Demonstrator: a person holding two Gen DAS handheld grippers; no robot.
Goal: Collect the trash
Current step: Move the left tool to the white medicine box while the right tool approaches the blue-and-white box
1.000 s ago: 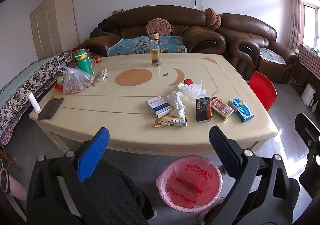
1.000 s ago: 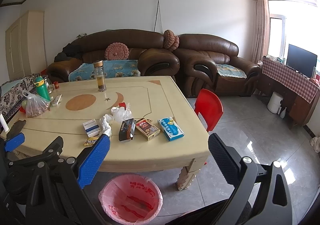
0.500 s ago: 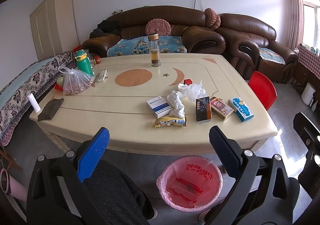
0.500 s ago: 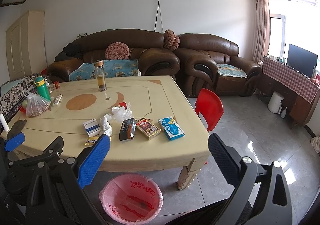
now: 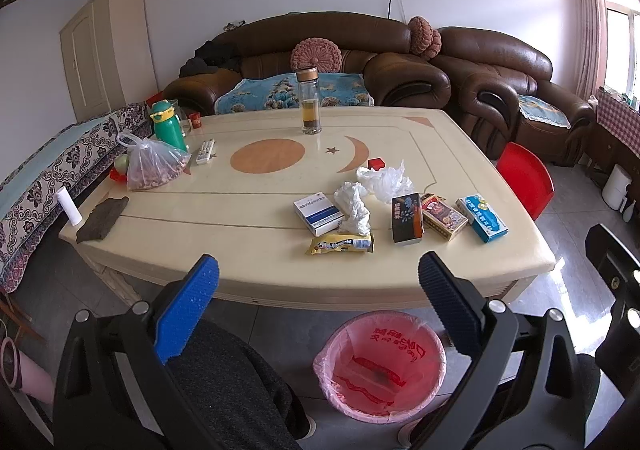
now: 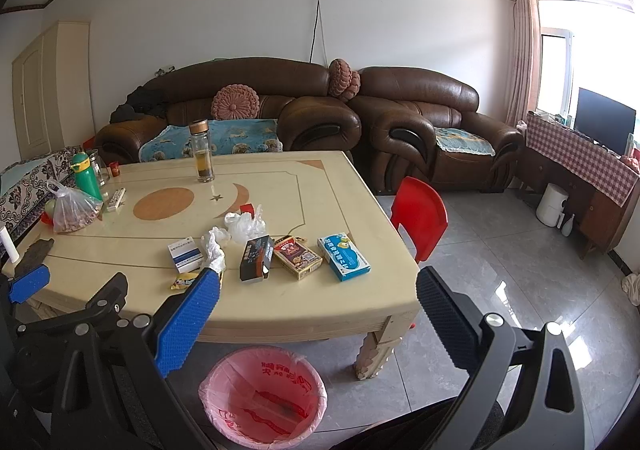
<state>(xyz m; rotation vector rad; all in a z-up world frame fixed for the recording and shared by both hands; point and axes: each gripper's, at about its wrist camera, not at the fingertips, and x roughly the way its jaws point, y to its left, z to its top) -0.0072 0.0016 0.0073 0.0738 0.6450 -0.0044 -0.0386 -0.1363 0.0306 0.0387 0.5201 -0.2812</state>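
Nothing has moved since the earlier frames: left gripper (image 5: 318,282) and right gripper (image 6: 318,298) hover wide apart, empty, above the pink-lined trash bin (image 5: 380,366) before the littered counter (image 5: 240,218).

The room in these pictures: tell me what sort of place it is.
Most likely a home living room. A brown leather sofa and a matching armchair line the wall behind a large cream table, and a screen stands on a cabinet by the window.

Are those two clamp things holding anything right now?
No. The left gripper and the right gripper are both open and empty, hovering above the pink-lined trash bin, short of the cream table.
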